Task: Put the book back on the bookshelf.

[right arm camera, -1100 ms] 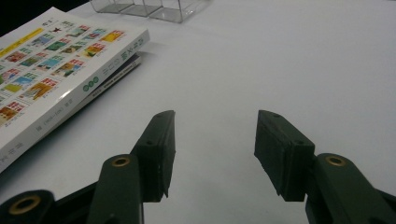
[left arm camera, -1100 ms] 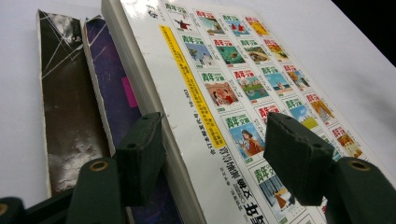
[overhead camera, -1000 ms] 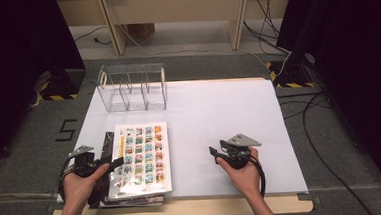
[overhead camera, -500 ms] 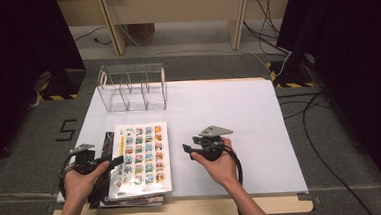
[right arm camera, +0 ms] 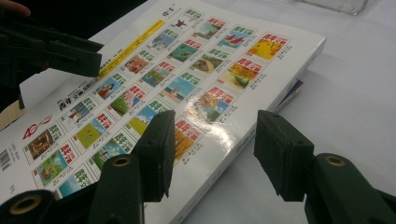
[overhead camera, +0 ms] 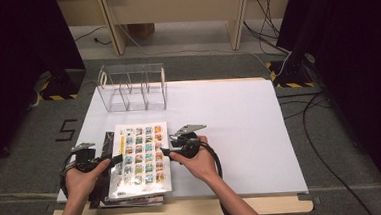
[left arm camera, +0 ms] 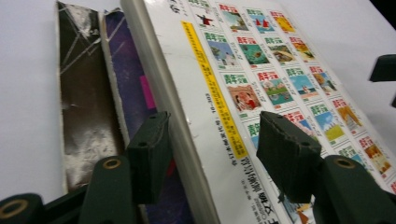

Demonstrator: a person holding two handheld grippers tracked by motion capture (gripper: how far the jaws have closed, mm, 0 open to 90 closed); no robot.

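Note:
A thick white book (overhead camera: 141,158) with a grid of small coloured pictures on its cover lies on top of a stack of darker books (overhead camera: 105,173) at the table's front left. My left gripper (overhead camera: 115,159) is open at the book's left edge, its jaws straddling the spine (left arm camera: 191,140), one jaw over the cover and one beside the purple book (left arm camera: 135,93) below. My right gripper (overhead camera: 165,151) is open at the book's right edge (right arm camera: 233,149), one jaw over the cover and one over the bare table.
A clear acrylic rack (overhead camera: 132,87) with dividers stands at the back left of the white table (overhead camera: 239,119). Cables (overhead camera: 324,114) run over the floor to the right. A dark book (left arm camera: 79,93) sticks out at the stack's left side.
My right gripper has moved left across the table, from well right of the book to its right edge. The left gripper has stayed at the spine.

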